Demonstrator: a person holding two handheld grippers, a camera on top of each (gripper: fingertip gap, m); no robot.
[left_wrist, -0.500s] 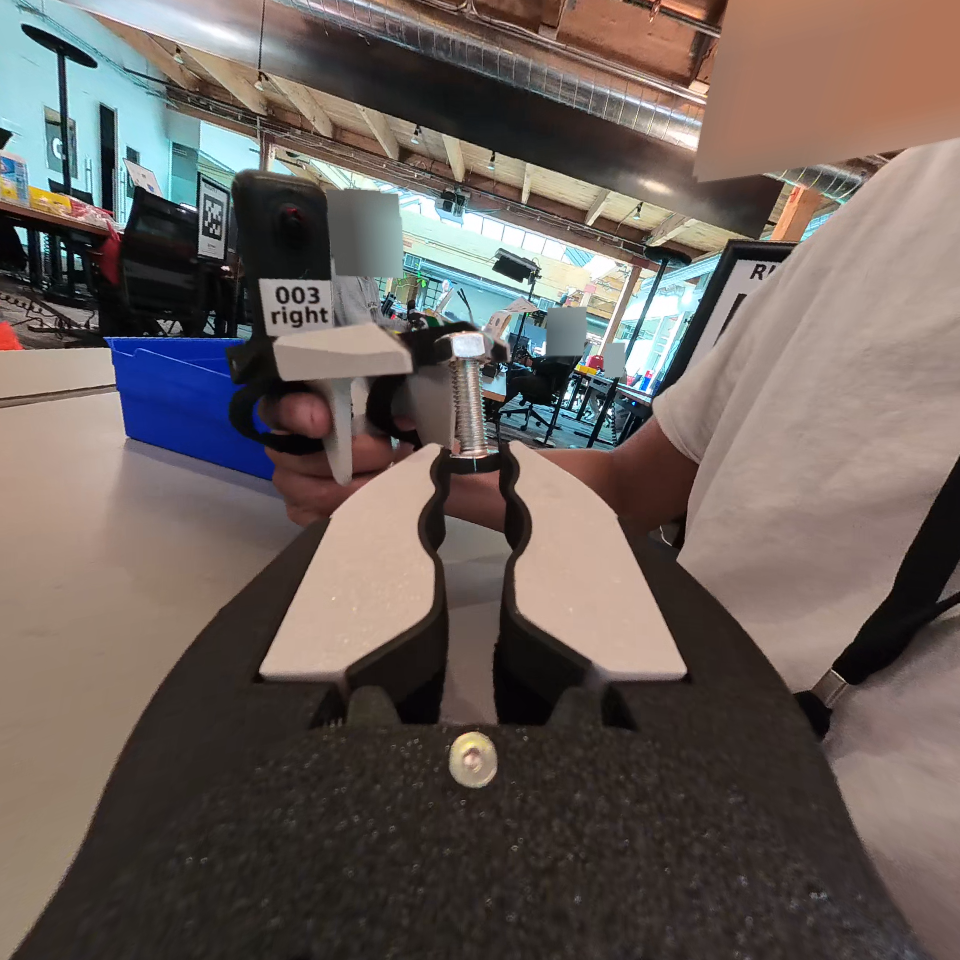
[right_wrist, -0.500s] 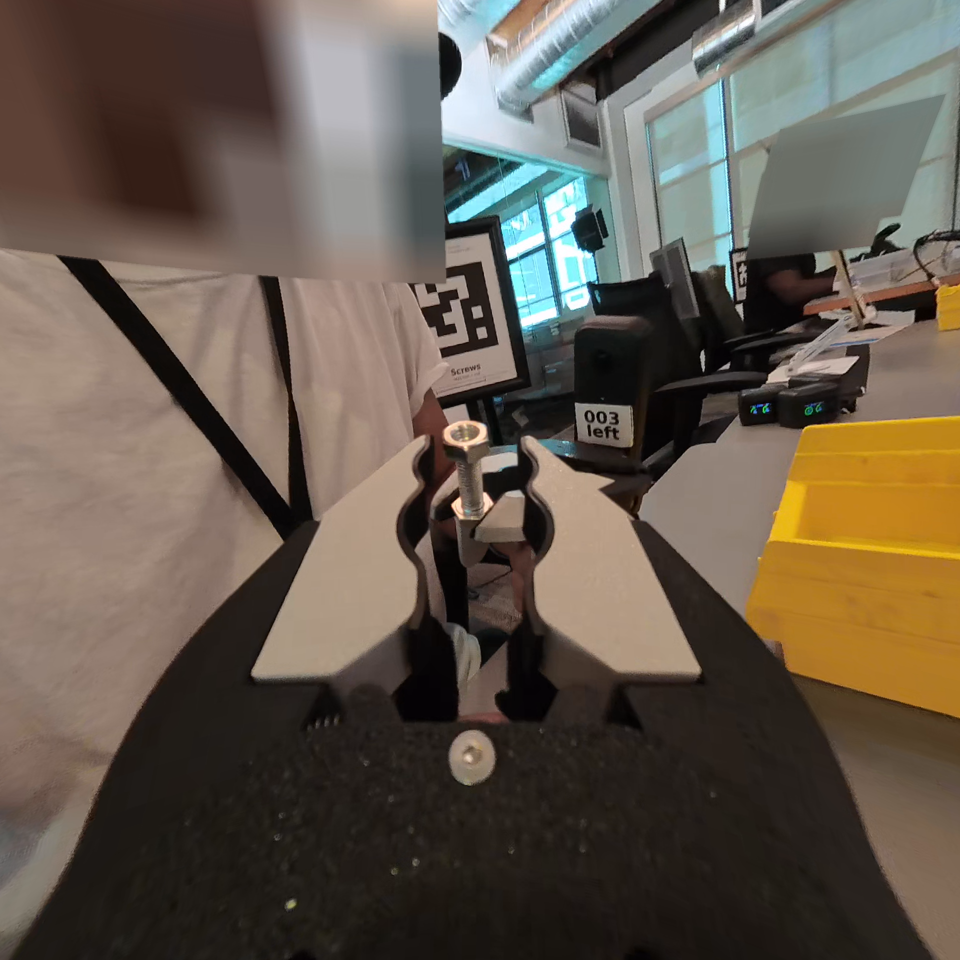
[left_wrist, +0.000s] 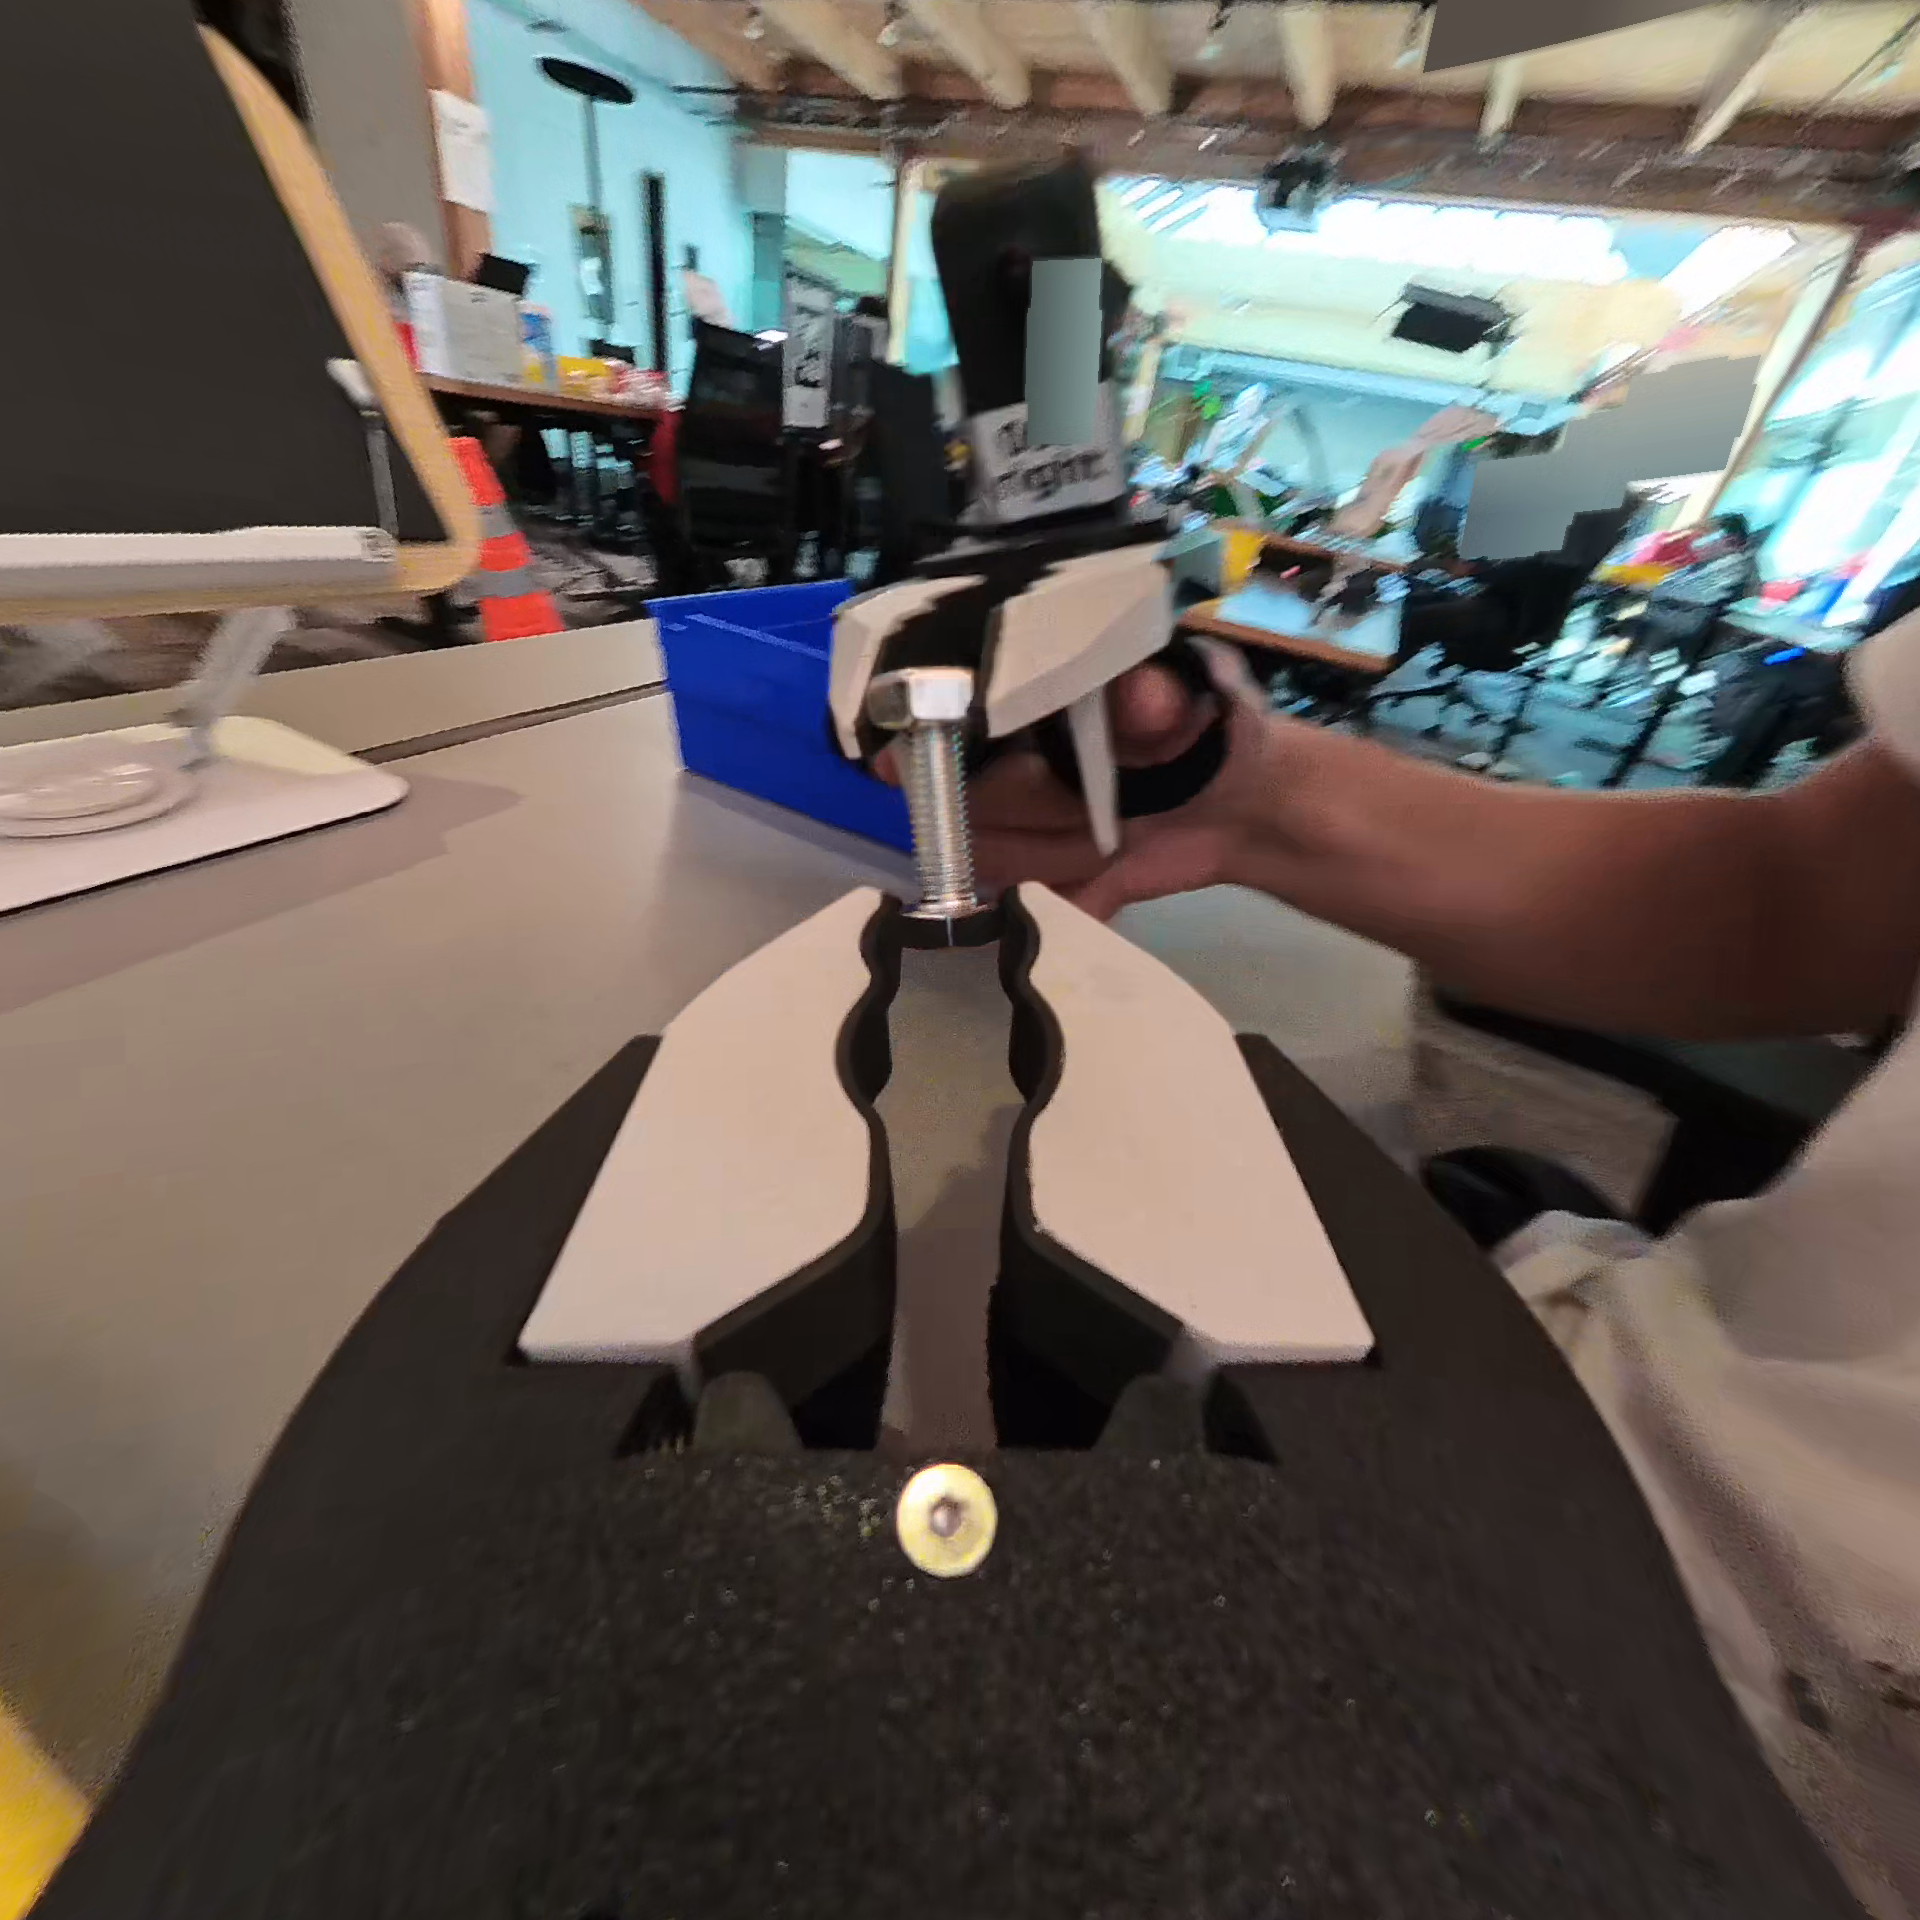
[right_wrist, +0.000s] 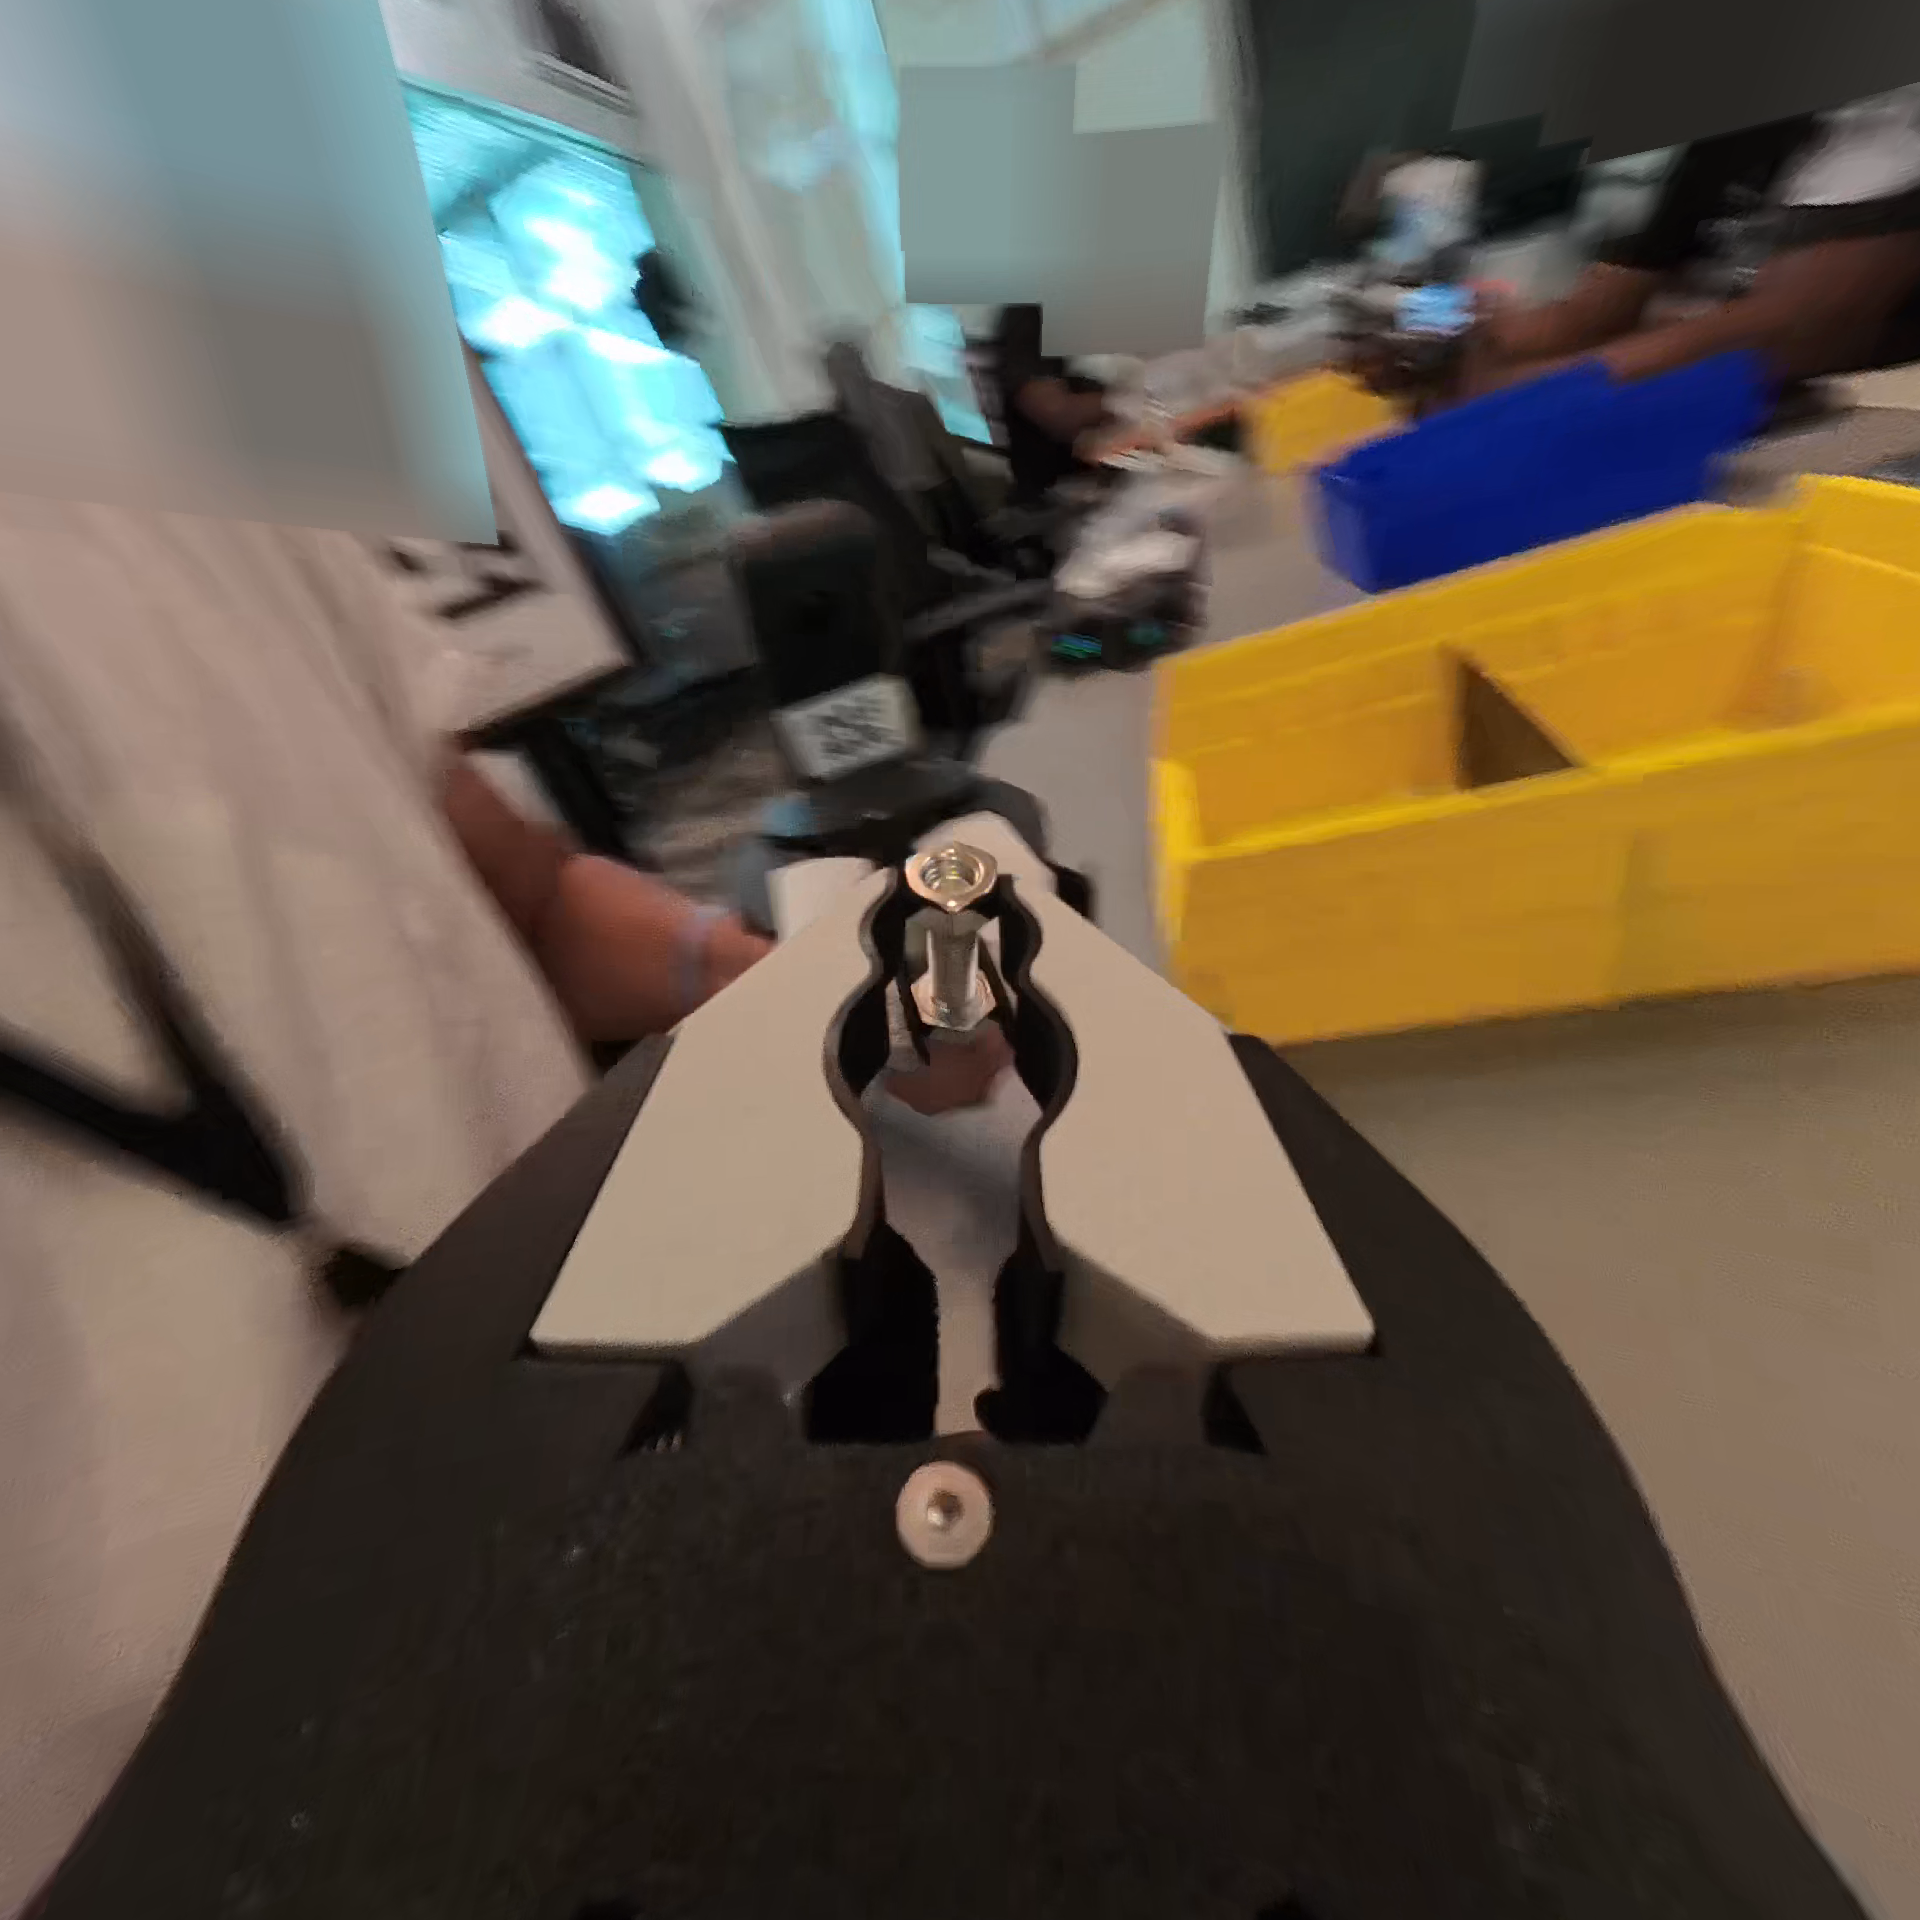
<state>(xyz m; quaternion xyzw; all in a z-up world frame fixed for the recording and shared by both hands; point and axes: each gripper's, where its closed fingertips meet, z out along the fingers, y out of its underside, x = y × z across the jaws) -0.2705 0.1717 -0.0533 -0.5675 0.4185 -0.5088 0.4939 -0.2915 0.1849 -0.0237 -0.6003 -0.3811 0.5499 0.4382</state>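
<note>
In the left wrist view my left gripper (left_wrist: 948, 928) is shut on a hex nut (left_wrist: 945, 925) at its fingertips. A silver bolt (left_wrist: 940, 800) stands upright out of the nut. Its hex head (left_wrist: 923, 698) sits between the fingers of my right gripper (left_wrist: 925, 686), which comes in from above and behind, held by a hand. In the right wrist view my right gripper (right_wrist: 951, 883) is shut on the bolt head (right_wrist: 951, 876). The shank runs down to the nut (right_wrist: 951, 1003) below. Both grippers hold the bolt and nut above the grey table (left_wrist: 312, 1091).
A blue bin (left_wrist: 758, 686) stands on the table behind the grippers. A yellow divided bin (right_wrist: 1455, 831) lies to the right, with another blue bin (right_wrist: 1538, 468) beyond it. A white stand base (left_wrist: 208, 758) is at left. The person's forearm (left_wrist: 1507, 873) and white shirt (right_wrist: 208, 935) are close.
My right gripper's fingers closed onto the bolt head. Both grippers swung round together with the bolt and nut, so the background shifted; the yellow bin's inside now shows.
</note>
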